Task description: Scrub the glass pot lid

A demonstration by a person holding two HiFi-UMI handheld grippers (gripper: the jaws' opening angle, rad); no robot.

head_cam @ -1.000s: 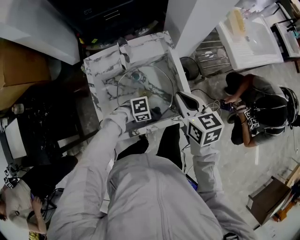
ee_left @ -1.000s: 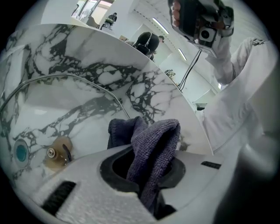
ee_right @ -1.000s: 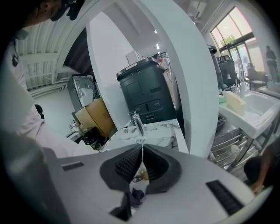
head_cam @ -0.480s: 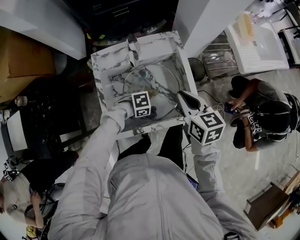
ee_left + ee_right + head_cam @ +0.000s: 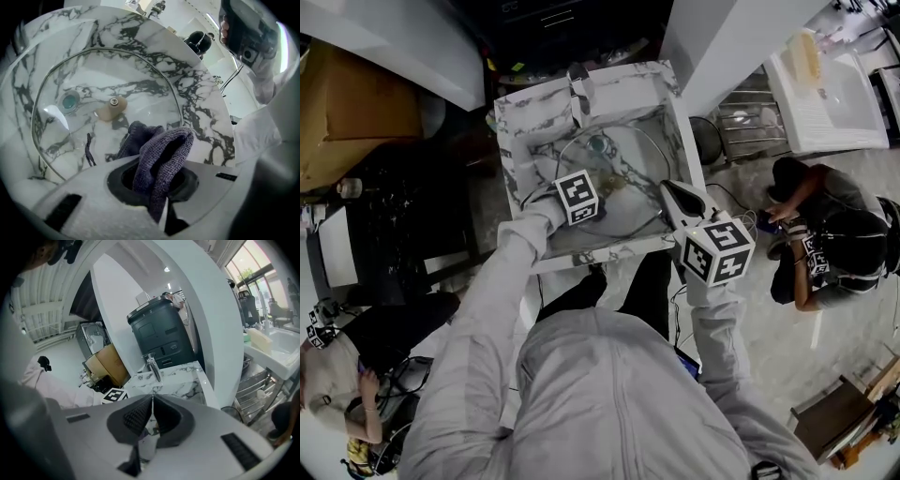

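The glass pot lid (image 5: pixel 93 79) lies flat in the marble sink (image 5: pixel 520 150), with its beige knob (image 5: pixel 111 108) near the middle. In the head view the lid's rim (image 5: pixel 649 150) curves across the basin. My left gripper (image 5: pixel 157 164) is shut on a dark purple cloth (image 5: pixel 161 145), held low over the near part of the lid. Seen from the head, the left gripper (image 5: pixel 598 208) reaches into the sink. My right gripper (image 5: pixel 677 197) hovers over the sink's front right edge, jaws shut with nothing between them; its tips (image 5: pixel 152 398) meet.
A faucet (image 5: pixel 153 365) stands at the sink's back rim and the drain (image 5: pixel 70 101) shows under the lid. A dark bin (image 5: pixel 161 336) is behind the sink. One person crouches at the right (image 5: pixel 825 239), another at lower left (image 5: pixel 333 375). A cardboard box (image 5: pixel 356 103) sits left.
My left gripper has pushed a little farther into the sink with the cloth, over the lid. The right gripper has stayed by the sink's front right edge.
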